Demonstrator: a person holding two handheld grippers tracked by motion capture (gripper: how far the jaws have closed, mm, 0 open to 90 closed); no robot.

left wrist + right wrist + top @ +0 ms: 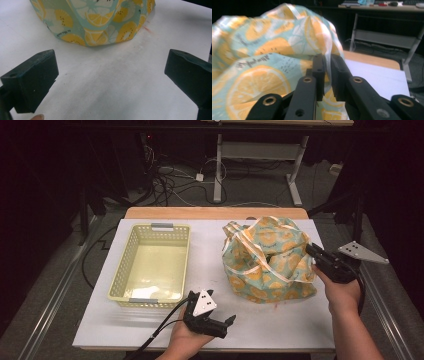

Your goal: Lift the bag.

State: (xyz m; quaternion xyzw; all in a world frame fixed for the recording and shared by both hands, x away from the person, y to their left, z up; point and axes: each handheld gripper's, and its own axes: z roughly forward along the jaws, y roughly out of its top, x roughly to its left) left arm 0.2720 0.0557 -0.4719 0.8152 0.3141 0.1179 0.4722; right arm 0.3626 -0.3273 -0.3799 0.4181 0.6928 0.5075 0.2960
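Observation:
A soft bag point(265, 260) printed with lemon slices on pale teal stands crumpled on the right half of the white table point(280, 325). My right gripper point(310, 250) reaches its right edge. In the right gripper view the jaws point(327, 62) stand a narrow slit apart, with a thin edge of the bag point(262, 50) hanging in the slit and the pads not pressing on it. My left gripper point(227, 326) lies low near the table's front edge, wide open with nothing in it. It points at the bag's bottom point(97, 20) a short way ahead of the jaws point(112, 75).
A pale yellow slotted basket point(117, 275) stands on the left half of the table, nothing visible inside it. Bare white tabletop lies between basket and bag. Behind the table are cables on the floor and a desk frame point(260, 155).

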